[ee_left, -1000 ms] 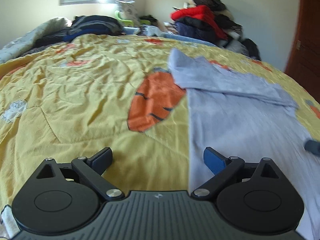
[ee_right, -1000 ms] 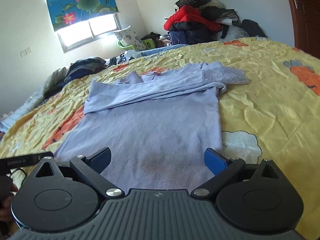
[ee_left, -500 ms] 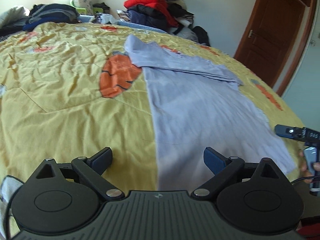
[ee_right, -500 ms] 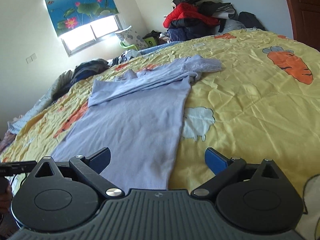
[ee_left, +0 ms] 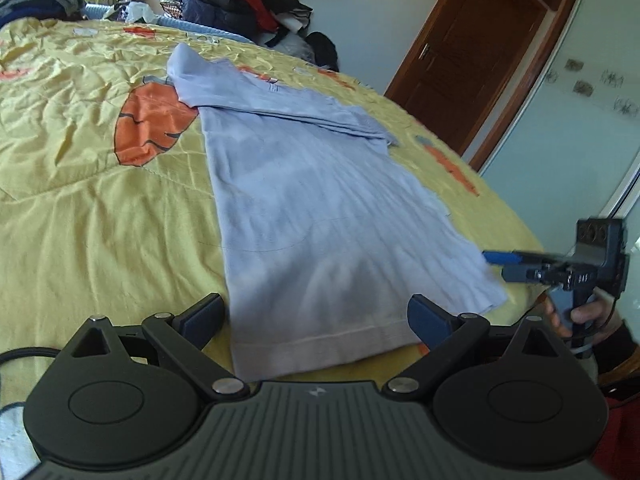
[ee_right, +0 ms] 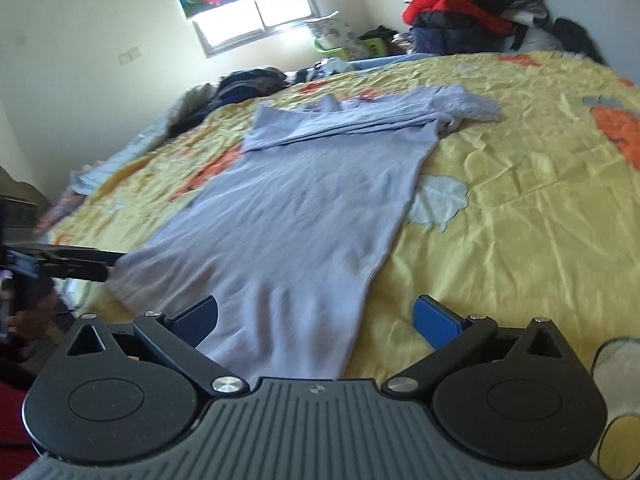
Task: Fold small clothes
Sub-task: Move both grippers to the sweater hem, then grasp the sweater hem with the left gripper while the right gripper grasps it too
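A light blue long-sleeved top [ee_left: 320, 200] lies flat on the yellow bedspread [ee_left: 80, 208], sleeves folded across its far end. It also shows in the right wrist view [ee_right: 304, 208]. My left gripper [ee_left: 316, 316] is open, its fingers straddling the hem's left corner. My right gripper [ee_right: 316, 316] is open at the hem's right corner. The right gripper also appears in the left wrist view [ee_left: 500, 260] beside the hem's right corner. The left gripper shows in the right wrist view [ee_right: 104, 264] at the hem's left corner.
A pile of red and dark clothes [ee_left: 236, 0] sits at the bed's far end, also in the right wrist view [ee_right: 468, 8]. Dark clothes [ee_right: 248, 84] lie by the window. A brown door [ee_left: 460, 68] stands to the right. The bedspread carries orange carrot prints [ee_left: 148, 128].
Both grippers have drawn back toward the near hem and turned inward, so each now sees the other at a hem corner. Both stay open.
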